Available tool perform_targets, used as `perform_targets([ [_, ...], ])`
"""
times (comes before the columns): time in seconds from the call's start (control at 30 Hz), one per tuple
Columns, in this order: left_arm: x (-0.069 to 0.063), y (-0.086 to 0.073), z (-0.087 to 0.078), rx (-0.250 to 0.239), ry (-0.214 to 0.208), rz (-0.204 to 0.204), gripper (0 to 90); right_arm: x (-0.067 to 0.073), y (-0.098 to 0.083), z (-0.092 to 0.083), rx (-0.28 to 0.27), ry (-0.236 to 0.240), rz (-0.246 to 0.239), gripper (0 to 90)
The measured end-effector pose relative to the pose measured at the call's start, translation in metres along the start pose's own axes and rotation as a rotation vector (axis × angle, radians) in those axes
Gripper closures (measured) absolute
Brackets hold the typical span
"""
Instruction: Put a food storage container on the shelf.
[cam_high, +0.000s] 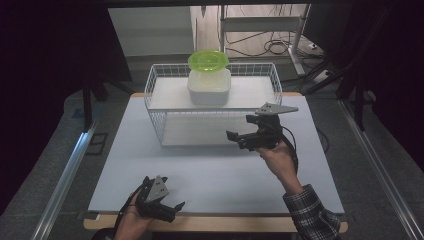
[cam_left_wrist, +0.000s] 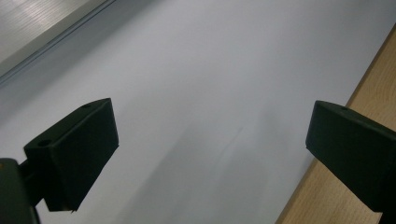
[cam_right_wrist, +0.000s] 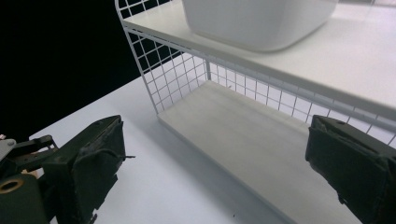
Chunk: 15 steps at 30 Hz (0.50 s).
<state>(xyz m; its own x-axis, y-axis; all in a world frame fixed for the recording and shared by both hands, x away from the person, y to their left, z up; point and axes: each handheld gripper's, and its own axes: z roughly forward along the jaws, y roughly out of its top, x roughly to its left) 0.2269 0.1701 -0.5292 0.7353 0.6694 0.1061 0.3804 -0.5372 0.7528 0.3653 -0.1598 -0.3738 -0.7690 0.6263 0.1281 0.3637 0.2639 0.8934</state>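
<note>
While the high view looks down on the pale surface, the white wire rack stands toward twelve o'clock, and a white container with a green lid sits on its upper shelf. The right gripper hovers at about three o'clock of the surface, just in front of the rack's lower opening, jaws released and empty. The left gripper rests near the surface's six o'clock edge, well apart from the rack, jaws spread on nothing.

Along the left gripper view, both black jaws stand wide over bare surface, with a wooden edge at three o'clock.

Along the right gripper view, the jaws gape apart; the rack lies ahead, its lower shelf between them, the container at twelve o'clock.
</note>
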Motion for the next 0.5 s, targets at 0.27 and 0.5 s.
perform_targets([
  [0.27, -0.001, 0.000, 0.000, 0.005, -0.006, 0.004, 2.3, -0.002, -0.023, 0.000, 0.019, -0.008, 0.019, 4.3],
  [0.5, 0.000, 0.000, 0.000, 0.001, -0.008, 0.002, 2.3, 0.000, -0.043, -0.001, 0.053, -0.023, -0.008, 3.8],
])
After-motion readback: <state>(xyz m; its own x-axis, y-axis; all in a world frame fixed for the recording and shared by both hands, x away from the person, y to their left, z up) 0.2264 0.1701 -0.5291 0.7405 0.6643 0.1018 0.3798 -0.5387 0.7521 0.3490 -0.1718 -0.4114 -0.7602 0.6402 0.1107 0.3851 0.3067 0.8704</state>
